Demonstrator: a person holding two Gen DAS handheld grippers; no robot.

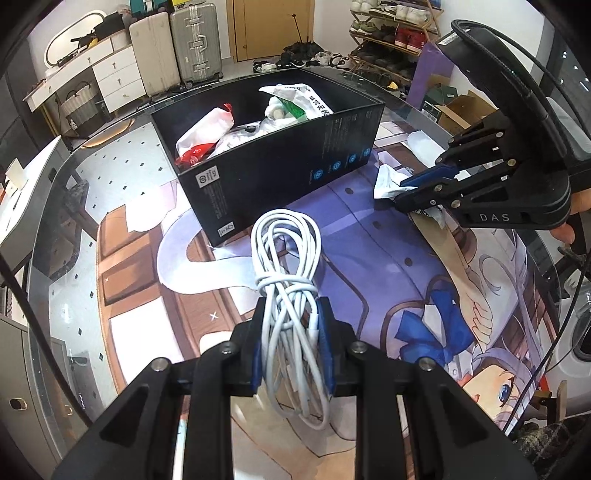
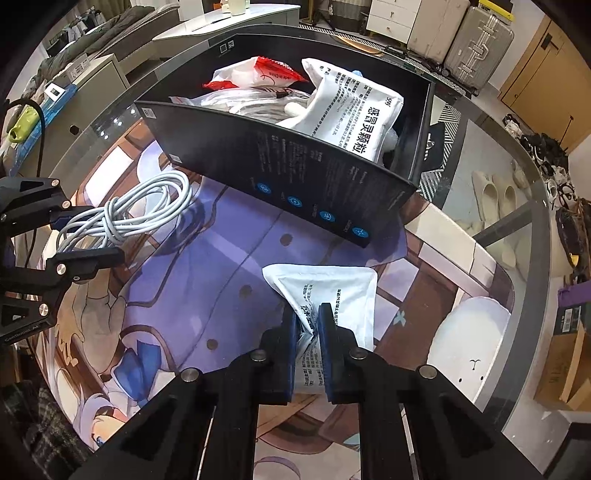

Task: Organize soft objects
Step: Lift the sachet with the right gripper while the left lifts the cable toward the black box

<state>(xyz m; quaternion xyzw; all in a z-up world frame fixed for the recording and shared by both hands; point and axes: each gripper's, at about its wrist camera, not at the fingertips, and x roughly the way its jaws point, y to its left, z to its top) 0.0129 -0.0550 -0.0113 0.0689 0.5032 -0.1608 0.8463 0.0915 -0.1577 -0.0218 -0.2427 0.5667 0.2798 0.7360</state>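
My left gripper (image 1: 293, 314) is shut on a coiled white cable (image 1: 286, 258) and holds it above the printed mat, just in front of the black box (image 1: 280, 166). It also shows in the right wrist view (image 2: 92, 236) with the cable (image 2: 140, 206). My right gripper (image 2: 308, 321) is shut on a white printed sachet (image 2: 332, 291), held over the mat near the box's right corner. It shows in the left wrist view (image 1: 399, 192) with the sachet (image 1: 386, 181). The box (image 2: 295, 177) holds a red-and-white packet (image 2: 255, 74), a large white sachet (image 2: 354, 118) and clear bags.
An anime-print mat (image 1: 369, 266) covers the glass table (image 1: 55, 206). Suitcases (image 1: 195, 40), a white drawer unit (image 1: 114, 74) and a shoe rack (image 1: 391, 33) stand beyond the table. A cardboard box (image 2: 565, 362) sits on the floor to the right.
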